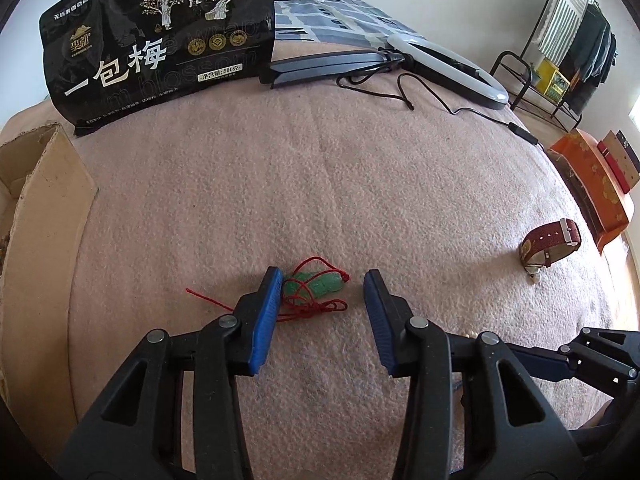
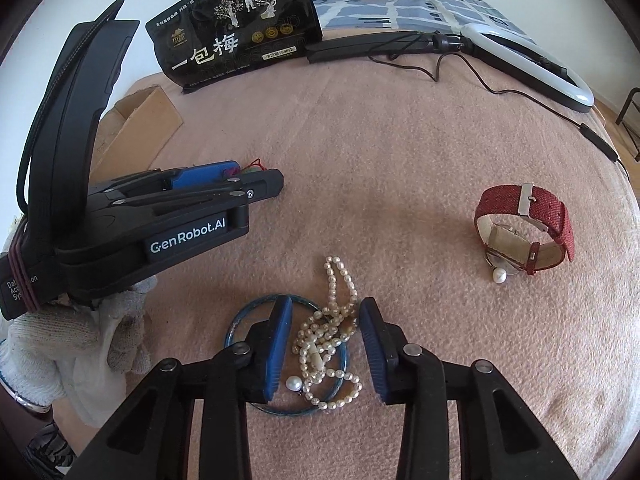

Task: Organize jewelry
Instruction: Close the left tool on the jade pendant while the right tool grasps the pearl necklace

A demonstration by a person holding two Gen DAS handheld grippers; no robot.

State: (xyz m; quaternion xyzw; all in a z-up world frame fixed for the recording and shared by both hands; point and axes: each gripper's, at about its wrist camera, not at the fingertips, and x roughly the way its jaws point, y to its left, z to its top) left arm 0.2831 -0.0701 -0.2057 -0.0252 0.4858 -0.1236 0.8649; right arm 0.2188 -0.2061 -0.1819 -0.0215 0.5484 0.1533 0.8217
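Observation:
A green jade pendant on a red cord (image 1: 316,286) lies on the pink blanket (image 1: 320,184). My left gripper (image 1: 322,280) is open around it, its left pad touching the pendant; it also shows in the right wrist view (image 2: 256,178). My right gripper (image 2: 325,308) is open over a pearl necklace (image 2: 332,332) that lies heaped on a blue bangle (image 2: 248,312), with a loose pearl (image 2: 293,383) beside it. A red-strapped watch (image 2: 524,232) stands at the right with a pearl (image 2: 499,276) by it; it also shows in the left wrist view (image 1: 550,242).
A cardboard box (image 1: 44,216) is at the left. A black snack bag (image 1: 160,36) stands at the back. A ring light (image 1: 452,68) with its cable lies at the back right. An orange box (image 1: 592,188) sits at the right edge.

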